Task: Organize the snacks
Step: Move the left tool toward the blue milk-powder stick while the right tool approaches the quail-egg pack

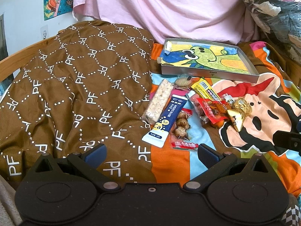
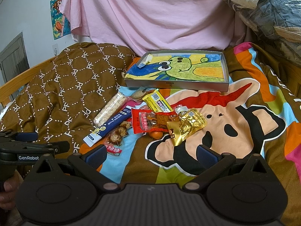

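A heap of snacks lies on the cartoon bedsheet: a rice bar (image 1: 158,101) (image 2: 111,111), a blue packet (image 1: 167,120) (image 2: 109,128), a pack of quail eggs (image 1: 181,126) (image 2: 120,131), a red pack (image 1: 210,109) (image 2: 148,122), a yellow bar (image 1: 205,90) (image 2: 157,102) and gold packets (image 1: 239,111) (image 2: 188,126). Behind them sits a shallow grey tray (image 1: 207,74) (image 2: 176,85) lined with a dinosaur drawing. My left gripper (image 1: 150,151) is open just short of the blue packet. My right gripper (image 2: 150,153) is open in front of the heap, holding nothing.
A brown quilt (image 1: 75,84) is bunched up left of the snacks, against a wooden bed rail (image 1: 17,56). A pink sheet (image 2: 160,18) hangs behind the tray. A plastic bag of clothes (image 2: 263,9) is piled at the back right. A hand (image 2: 7,192) holds the left gripper.
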Motion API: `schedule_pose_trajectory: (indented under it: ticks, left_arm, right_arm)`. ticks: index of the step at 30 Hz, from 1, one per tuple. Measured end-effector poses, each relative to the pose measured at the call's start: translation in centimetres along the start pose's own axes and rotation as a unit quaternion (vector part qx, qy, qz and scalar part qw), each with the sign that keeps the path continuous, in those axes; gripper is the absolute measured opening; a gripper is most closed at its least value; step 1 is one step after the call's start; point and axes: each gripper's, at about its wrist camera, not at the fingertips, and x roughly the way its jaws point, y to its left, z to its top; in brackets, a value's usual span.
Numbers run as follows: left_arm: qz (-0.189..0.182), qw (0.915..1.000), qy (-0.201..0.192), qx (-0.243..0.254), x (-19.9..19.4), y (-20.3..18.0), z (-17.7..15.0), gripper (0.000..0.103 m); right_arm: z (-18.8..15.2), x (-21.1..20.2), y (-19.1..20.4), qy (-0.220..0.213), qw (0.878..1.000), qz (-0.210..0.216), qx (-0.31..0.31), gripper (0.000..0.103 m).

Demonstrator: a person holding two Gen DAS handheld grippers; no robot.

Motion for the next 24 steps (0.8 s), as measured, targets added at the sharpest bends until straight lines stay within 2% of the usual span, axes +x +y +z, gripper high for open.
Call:
schedule_pose_trajectory:
  ticks: [12, 24]
  left_arm:
    - [0.035, 0.9992, 0.018, 0.008, 0.7, 0.0, 0.6, 0.102]
    - [0.045, 0.9962, 0.074, 0.007, 3.6, 0.8, 2.4, 0.102]
  right_arm:
    - [-0.2, 0.6, 0.3, 0.013, 1.0, 0.007, -0.001, 0.103]
    - [-0.1, 2.5, 1.7, 0.016, 0.999, 0.018, -0.029, 0.103]
